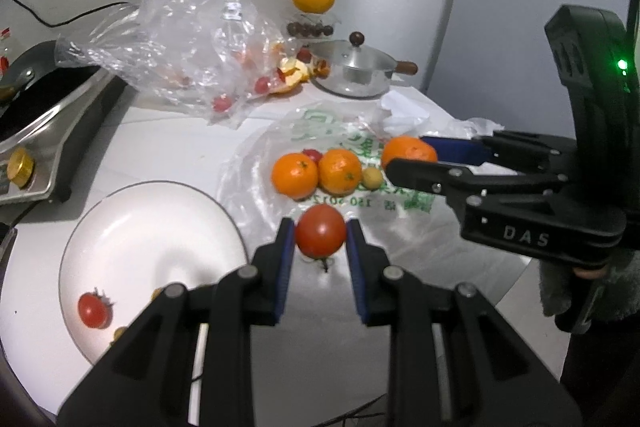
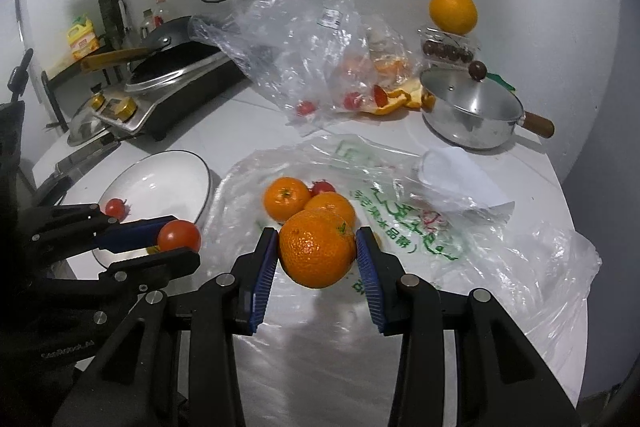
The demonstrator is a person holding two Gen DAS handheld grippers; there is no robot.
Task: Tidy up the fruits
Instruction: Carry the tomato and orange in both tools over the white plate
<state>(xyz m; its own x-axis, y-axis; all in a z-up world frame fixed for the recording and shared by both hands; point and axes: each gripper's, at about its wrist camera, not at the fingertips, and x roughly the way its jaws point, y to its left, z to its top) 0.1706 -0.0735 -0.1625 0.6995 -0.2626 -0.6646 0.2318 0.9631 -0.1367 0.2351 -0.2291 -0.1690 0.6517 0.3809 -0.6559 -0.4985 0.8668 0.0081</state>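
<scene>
Right of the white plate [image 2: 200,167], the left gripper [image 1: 320,233] pinches a red tomato [image 1: 321,231] while the right gripper [image 2: 317,251] clamps an orange [image 2: 316,253].

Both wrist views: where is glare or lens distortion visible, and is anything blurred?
Left wrist view: glare on the round white plate and the crumpled clear plastic bag; edges bend and darken. Right wrist view: glare on the white tabletop, straight wall lines curve; the held orange mandarin looks sharp.
</scene>
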